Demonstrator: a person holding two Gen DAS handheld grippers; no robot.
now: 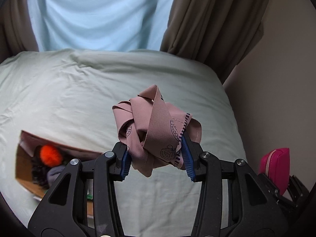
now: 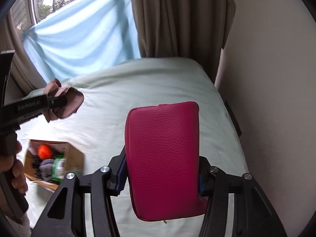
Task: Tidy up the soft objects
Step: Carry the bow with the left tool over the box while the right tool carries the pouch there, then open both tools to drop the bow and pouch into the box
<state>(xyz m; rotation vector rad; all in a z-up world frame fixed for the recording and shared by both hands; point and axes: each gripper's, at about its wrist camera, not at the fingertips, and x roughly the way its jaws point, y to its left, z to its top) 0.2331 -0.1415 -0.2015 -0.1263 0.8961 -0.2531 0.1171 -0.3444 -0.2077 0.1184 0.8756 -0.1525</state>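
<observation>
Our left gripper [image 1: 157,158] is clamped on a bundled pink cloth [image 1: 156,126] printed with dark shell drawings, held above the pale green bedsheet [image 1: 69,98]. Our right gripper [image 2: 162,175] is closed on a magenta leather pouch [image 2: 164,158]. On the sheet an open cardboard box [image 2: 76,158] holds an orange fuzzy ball [image 2: 45,151], a grey fabric piece [image 2: 46,167] and a green-labelled item too blurred to read. The left gripper's side reads "GenRobot.AI".

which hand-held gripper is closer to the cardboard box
Left. The left hand-held gripper, shut on the pink cloth, hangs just beside the cardboard box on the bed. The right hand-held gripper, holding the magenta pouch, is farther over toward the wall.
</observation>
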